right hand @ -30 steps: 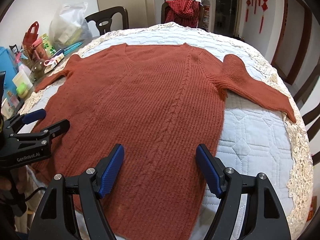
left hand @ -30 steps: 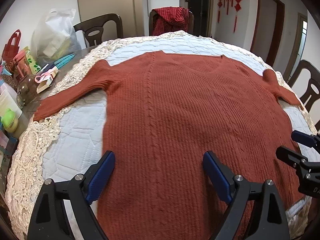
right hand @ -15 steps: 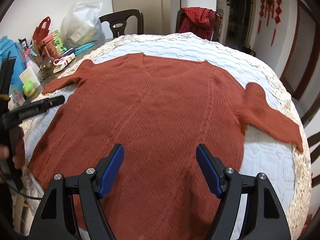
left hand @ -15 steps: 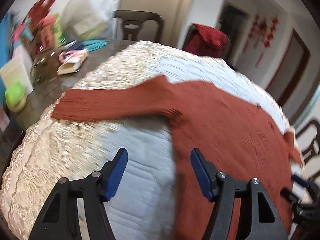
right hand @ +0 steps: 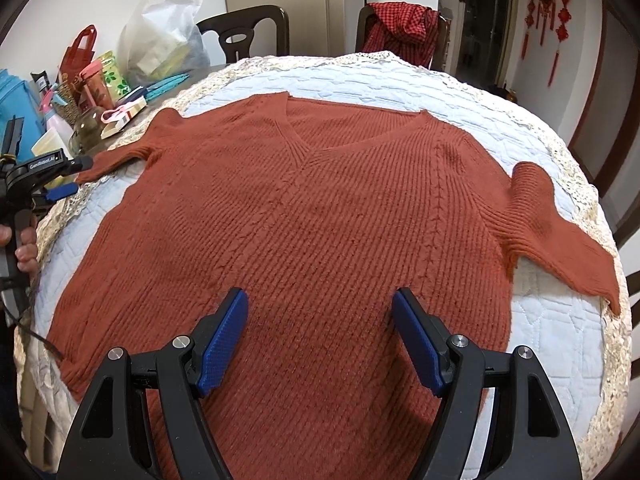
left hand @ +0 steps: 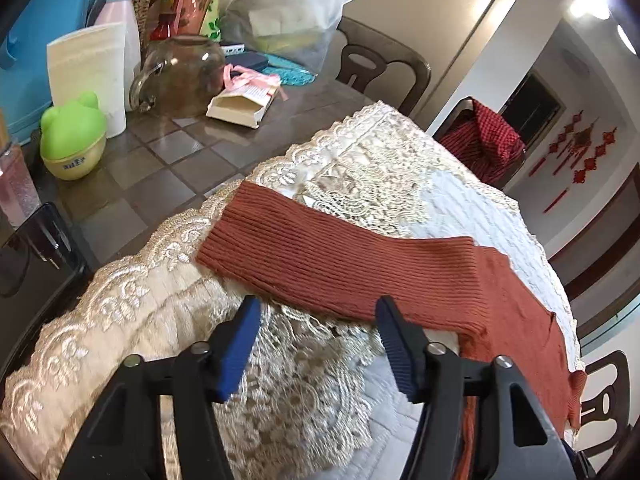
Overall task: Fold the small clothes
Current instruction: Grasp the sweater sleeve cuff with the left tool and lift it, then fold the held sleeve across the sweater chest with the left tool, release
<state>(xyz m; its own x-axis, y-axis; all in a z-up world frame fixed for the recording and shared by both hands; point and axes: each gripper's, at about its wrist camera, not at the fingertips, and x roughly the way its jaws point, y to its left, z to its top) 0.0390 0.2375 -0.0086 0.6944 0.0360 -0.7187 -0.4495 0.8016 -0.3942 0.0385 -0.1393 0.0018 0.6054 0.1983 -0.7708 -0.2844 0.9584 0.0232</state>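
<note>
A rust-red knit V-neck sweater (right hand: 320, 216) lies flat, face up, on a white quilted cloth, both sleeves spread out. My right gripper (right hand: 320, 312) is open and empty, hovering over the sweater's lower middle. My left gripper (left hand: 316, 316) is open and empty, just short of the left sleeve (left hand: 320, 256), near its cuff at the lace edge. The left gripper also shows in the right wrist view (right hand: 66, 178), at the left sleeve's end. The right sleeve (right hand: 560, 236) lies out to the right.
The lace-edged quilted cloth (right hand: 560, 360) covers the round table. Clutter stands on the bare table left of it: a glass jar (left hand: 180, 72), a green frog pot (left hand: 74, 136), a cream container (left hand: 92, 72), a small box (left hand: 240, 104), a plastic bag (right hand: 164, 36). Chairs (right hand: 248, 32) stand behind.
My left gripper has swung left from the sweater's hem to the left sleeve's cuff end. My right gripper has shifted left toward the middle of the sweater's body. Both stay open.
</note>
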